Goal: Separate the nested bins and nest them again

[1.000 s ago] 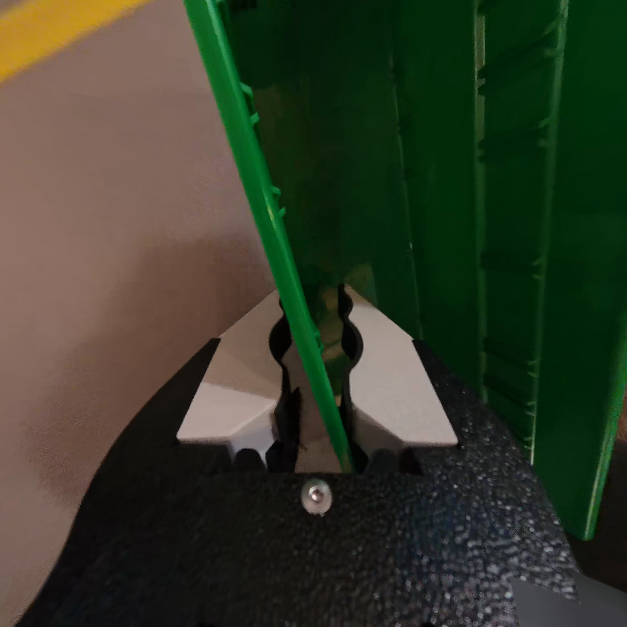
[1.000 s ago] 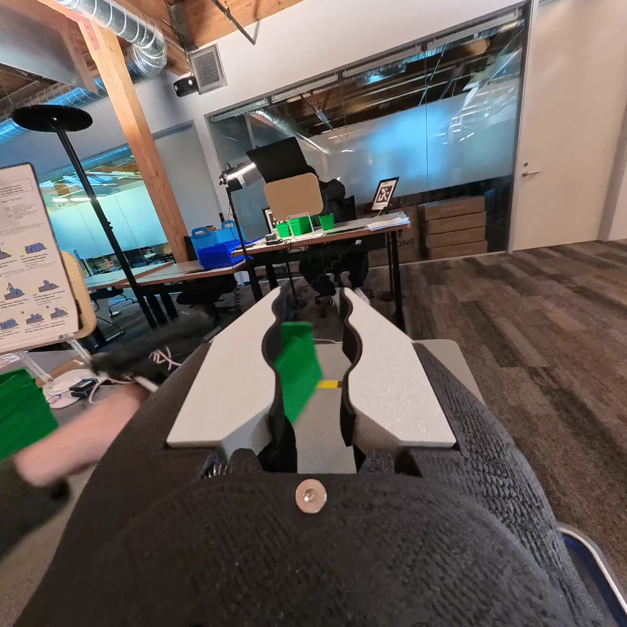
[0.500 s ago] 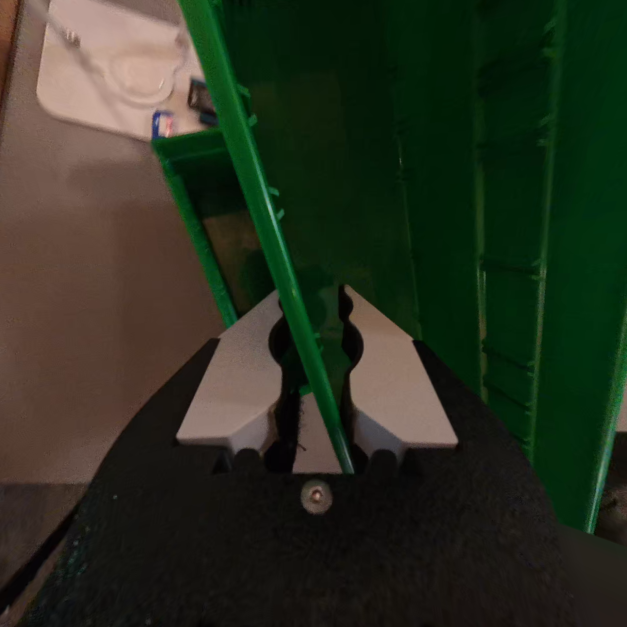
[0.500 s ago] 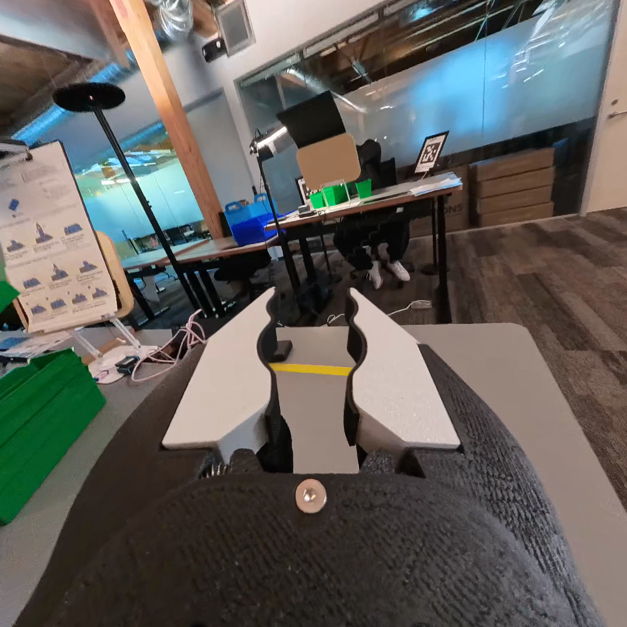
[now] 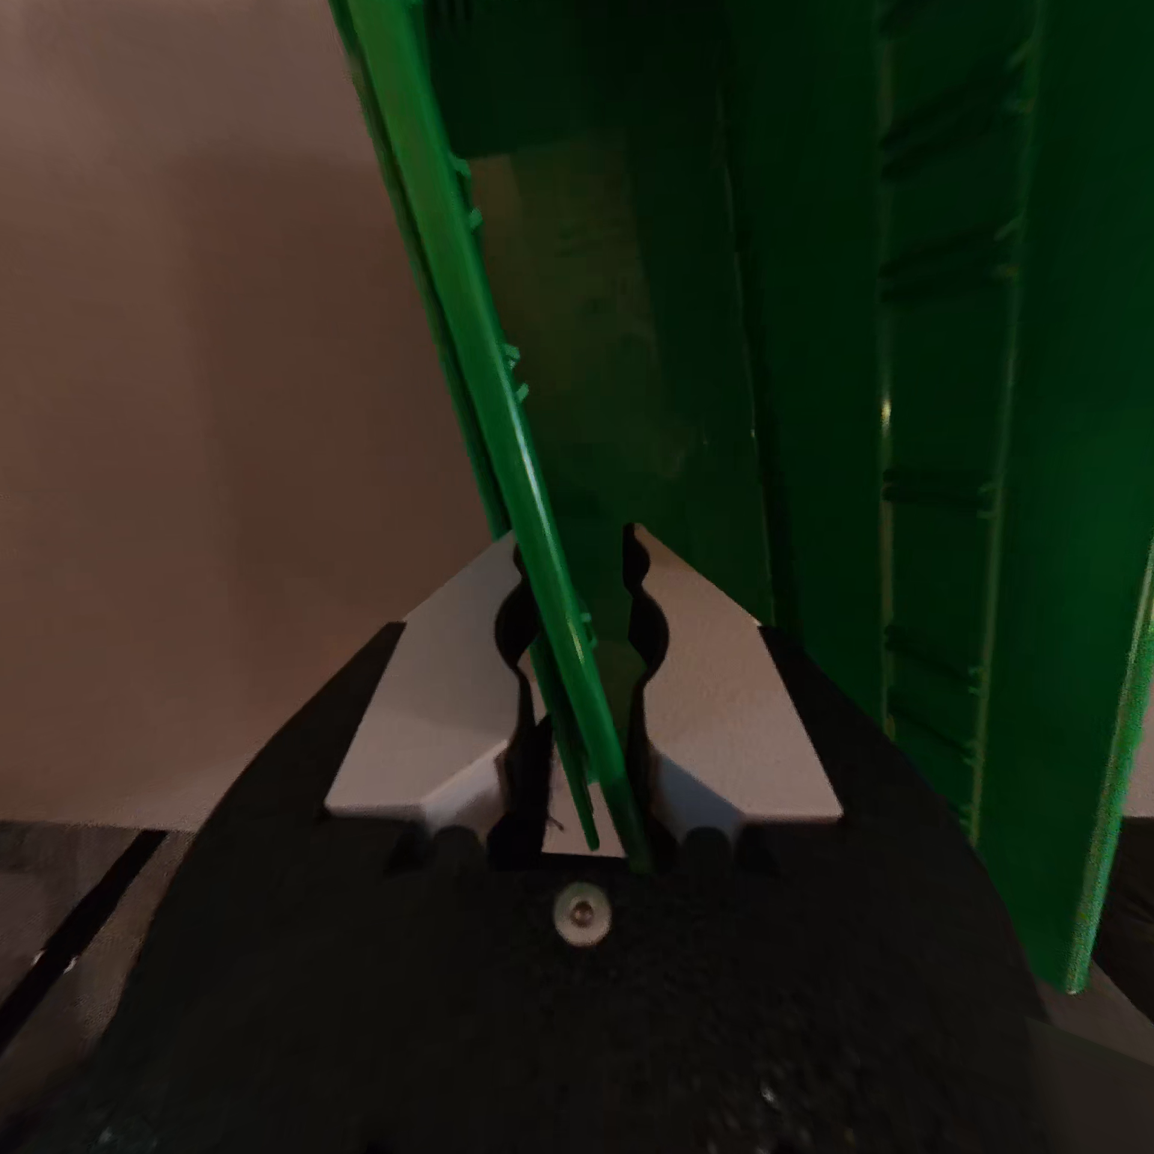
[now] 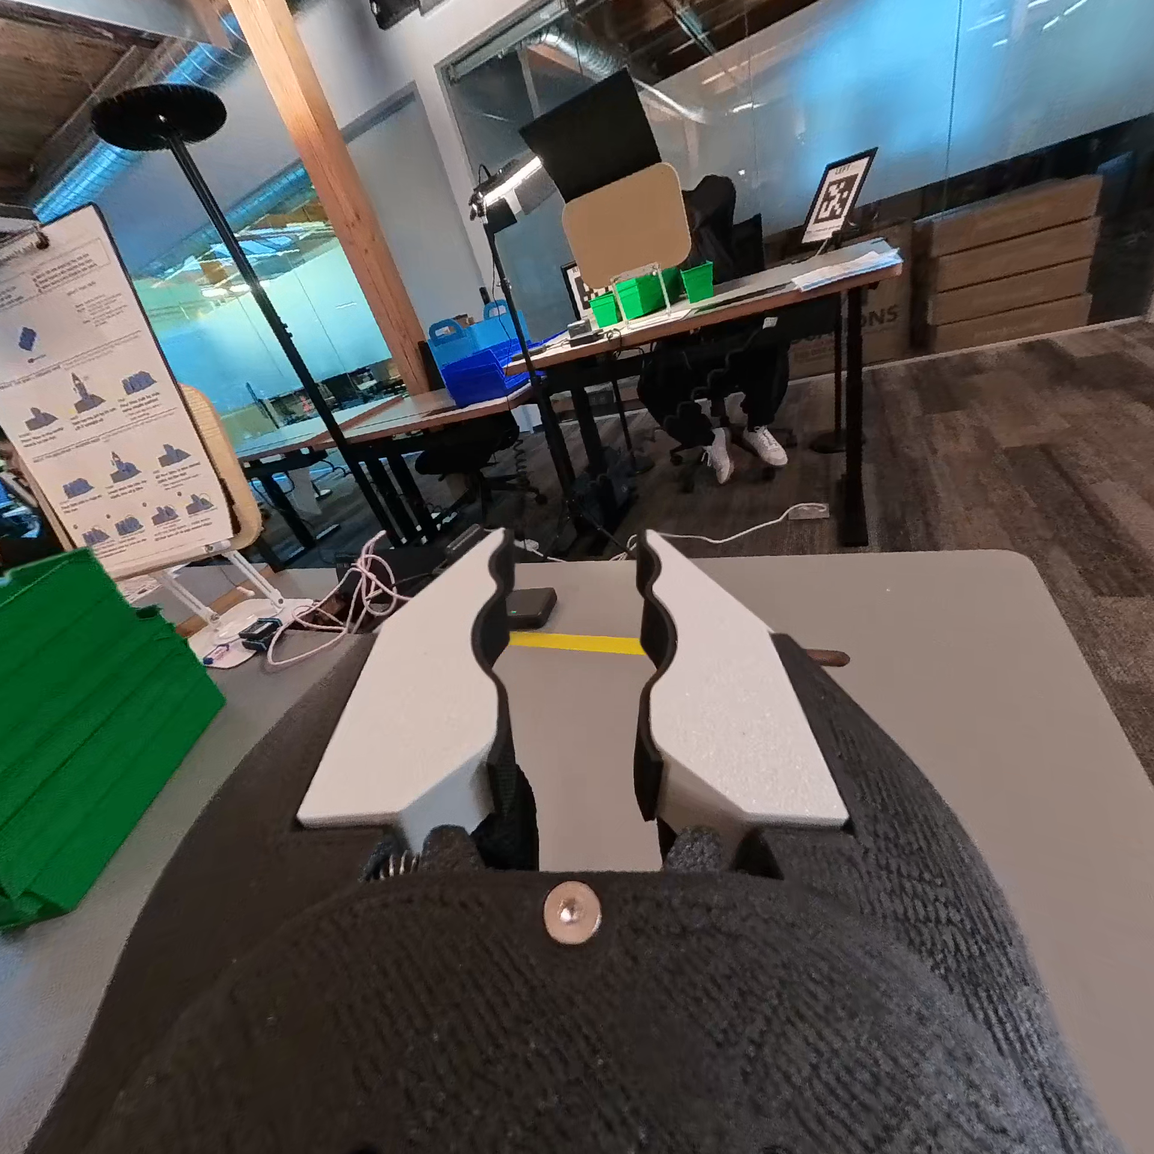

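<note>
In the left wrist view a green bin point(image 5: 812, 374) fills the right side, seen along its ribbed wall. My left gripper point(image 5: 571, 537) is shut on its thin rim wall, which runs slantwise between the fingers. A second, darker green rim point(image 5: 490, 465) lies close along the left of the held one. In the right wrist view my right gripper point(image 6: 574, 543) is open and empty above the grey table point(image 6: 905, 687). A stack of green bins point(image 6: 87, 718) stands at the left of the table, apart from the right gripper.
A yellow tape line point(image 6: 574, 643) and a small black device point(image 6: 531, 606) lie on the table beyond the right fingers. A poster board point(image 6: 106, 406) and cables point(image 6: 350, 599) sit at the back left. Desks and a seated person are farther back.
One second ago a green bin edge sat between the right fingers; now they are empty and the green stack shows at the left. The left gripper moved with its bin; a second rim now lies beside it.
</note>
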Motion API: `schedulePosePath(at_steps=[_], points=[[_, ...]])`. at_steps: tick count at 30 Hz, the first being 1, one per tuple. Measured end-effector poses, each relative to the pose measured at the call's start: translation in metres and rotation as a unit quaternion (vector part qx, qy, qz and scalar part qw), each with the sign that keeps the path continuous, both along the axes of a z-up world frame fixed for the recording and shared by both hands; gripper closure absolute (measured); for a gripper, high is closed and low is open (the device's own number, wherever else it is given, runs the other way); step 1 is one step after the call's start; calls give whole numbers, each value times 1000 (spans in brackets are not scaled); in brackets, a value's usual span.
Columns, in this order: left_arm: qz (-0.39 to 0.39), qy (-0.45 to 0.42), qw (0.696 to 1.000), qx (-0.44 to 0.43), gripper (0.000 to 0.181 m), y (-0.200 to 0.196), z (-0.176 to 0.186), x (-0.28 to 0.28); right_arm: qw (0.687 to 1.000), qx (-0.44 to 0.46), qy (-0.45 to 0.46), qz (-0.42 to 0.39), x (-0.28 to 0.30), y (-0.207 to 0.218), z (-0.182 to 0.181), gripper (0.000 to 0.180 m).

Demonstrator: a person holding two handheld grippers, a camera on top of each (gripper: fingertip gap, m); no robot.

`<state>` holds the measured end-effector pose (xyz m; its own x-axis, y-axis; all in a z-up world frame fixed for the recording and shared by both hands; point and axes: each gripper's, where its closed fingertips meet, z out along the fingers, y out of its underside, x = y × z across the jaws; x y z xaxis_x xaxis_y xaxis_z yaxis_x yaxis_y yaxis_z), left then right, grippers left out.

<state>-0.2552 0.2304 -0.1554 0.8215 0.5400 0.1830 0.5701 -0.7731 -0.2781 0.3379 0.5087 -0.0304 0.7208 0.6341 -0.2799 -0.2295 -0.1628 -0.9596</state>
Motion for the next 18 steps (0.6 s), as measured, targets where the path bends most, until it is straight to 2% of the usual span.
schedulePosePath(at_steps=[5, 10, 14, 15, 16, 17, 18], points=[[-11, 15, 1000, 10, 156, 8, -6, -5, 1000, -11, 10, 8, 0, 1, -3, 142], [-15, 45, 999, -21, 156, 6, -3, -11, 1000, -19, -1, 16, -2, -1, -7, 141], [-5, 42, 999, -11, 148, 14, -8, -8, 1000, -21, 7, 13, 0, 0, -7, 141], [2, 28, 999, 14, 136, 19, -4, -6, 1000, -22, 8, 14, 0, 0, -7, 140], [11, 26, 998, 57, 115, 27, 8, -7, 1000, -24, 8, 15, 0, 0, -8, 140], [25, 57, 994, 85, 77, 29, 21, -18, 999, -27, 6, 17, -1, 0, -9, 139], [21, 95, 990, 101, 68, 27, 34, -27, 999, -30, 4, 20, -3, 0, -10, 138]])
